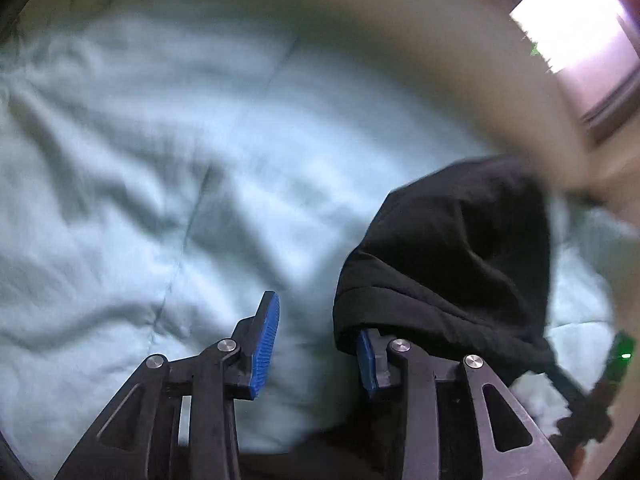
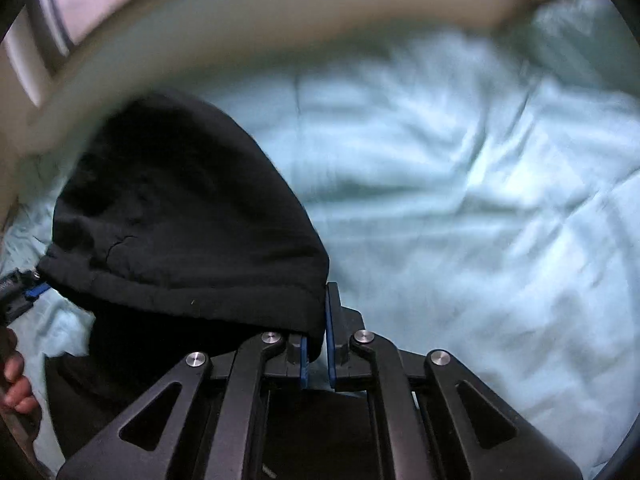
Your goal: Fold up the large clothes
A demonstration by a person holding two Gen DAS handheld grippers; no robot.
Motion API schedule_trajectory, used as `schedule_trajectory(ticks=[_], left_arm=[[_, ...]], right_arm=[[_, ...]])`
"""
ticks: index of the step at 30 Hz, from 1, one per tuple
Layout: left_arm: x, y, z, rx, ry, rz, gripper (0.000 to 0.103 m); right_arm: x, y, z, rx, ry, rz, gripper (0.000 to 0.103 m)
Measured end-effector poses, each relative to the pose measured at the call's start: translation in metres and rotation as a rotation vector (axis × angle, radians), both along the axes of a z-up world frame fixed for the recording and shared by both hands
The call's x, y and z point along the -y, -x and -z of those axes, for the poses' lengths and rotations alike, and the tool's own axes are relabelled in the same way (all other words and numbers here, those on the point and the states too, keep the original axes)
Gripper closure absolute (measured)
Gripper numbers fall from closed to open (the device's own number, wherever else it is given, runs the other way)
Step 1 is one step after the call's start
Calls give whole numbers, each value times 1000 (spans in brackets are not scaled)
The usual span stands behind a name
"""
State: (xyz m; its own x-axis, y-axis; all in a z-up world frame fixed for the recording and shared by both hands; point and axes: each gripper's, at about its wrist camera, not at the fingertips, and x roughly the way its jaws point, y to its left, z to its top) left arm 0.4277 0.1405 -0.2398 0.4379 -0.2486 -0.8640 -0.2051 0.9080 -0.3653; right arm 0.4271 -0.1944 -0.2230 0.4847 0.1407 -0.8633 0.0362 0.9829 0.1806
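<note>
A black garment (image 1: 452, 248) hangs over a pale blue bedcover (image 1: 160, 160). In the left wrist view my left gripper (image 1: 316, 344) is open; the garment's hem drapes over its right finger (image 1: 366, 356), and the left finger (image 1: 266, 340) is bare. In the right wrist view my right gripper (image 2: 318, 340) is shut on the hem corner of the black garment (image 2: 180, 216), which spreads up and to the left. The left gripper (image 2: 24, 292) shows at the far left edge of that view, at the hem's other end.
The wrinkled blue bedcover (image 2: 460, 184) fills both views. A beige bed edge or headboard (image 1: 400, 40) arcs along the far side. A bright window (image 1: 572, 16) is at the top right of the left wrist view. A hand (image 2: 16, 384) shows at lower left.
</note>
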Motion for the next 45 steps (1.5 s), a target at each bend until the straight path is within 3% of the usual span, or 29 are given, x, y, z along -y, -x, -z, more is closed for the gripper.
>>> schedule_trajectory(ticks=[1,3,8,9,10,12,15,16,18,20,21,23,25,28,31,35,39,41,42,45], left_arm=[[1,-6,16,-9,0,19,64],[6,-6,29,47,-19,68,60],[-3,28,0,104,-22,114,58],[-7,37,-8,114,-35,117,58],[-10,47,-17,136,-48,121,58],[-12,64,-40,185,-81,131,57],[11,65,-81,277,-159,162,53],[28,59,-93,293,-177,180,47],[44,38,-97,304,-140,207,44],[63,18,-81,253,-35,254,41],[72,6,-64,193,-23,262,41],[86,-5,-27,101,-69,245,41],[87,-3,1,64,-70,236,41],[86,2,13,88,-76,242,41],[87,4,7,98,-104,263,41],[86,15,-6,140,-118,293,41],[85,21,0,170,-105,282,41],[81,22,4,179,-97,282,41],[78,27,6,183,-94,283,41],[76,30,13,193,-86,294,40]], right_arm=[[-3,-8,17,-42,11,-12,97],[-9,-16,33,-69,27,-41,96],[-1,3,6,-22,9,-107,87],[1,12,1,-14,-2,-121,77],[5,22,-6,-6,-9,-134,60],[11,39,-21,21,-14,-148,51],[1,42,-53,95,27,-197,51],[-5,40,-63,121,33,-201,51],[-20,24,-78,155,-9,-220,51],[-37,3,-74,166,-24,-231,51],[-45,-9,-63,146,-18,-237,51],[-57,-27,-27,45,3,-220,51],[-61,-35,8,-35,-8,-234,52],[-61,-33,27,-10,-6,-252,52],[-63,-32,18,-15,10,-246,52],[-65,-20,-44,170,-20,-254,52],[-88,-52,-89,248,-54,-304,52],[-106,-76,-88,260,-3,-291,56],[-112,-85,-82,254,11,-286,67],[-126,-116,-37,125,29,-267,71]])
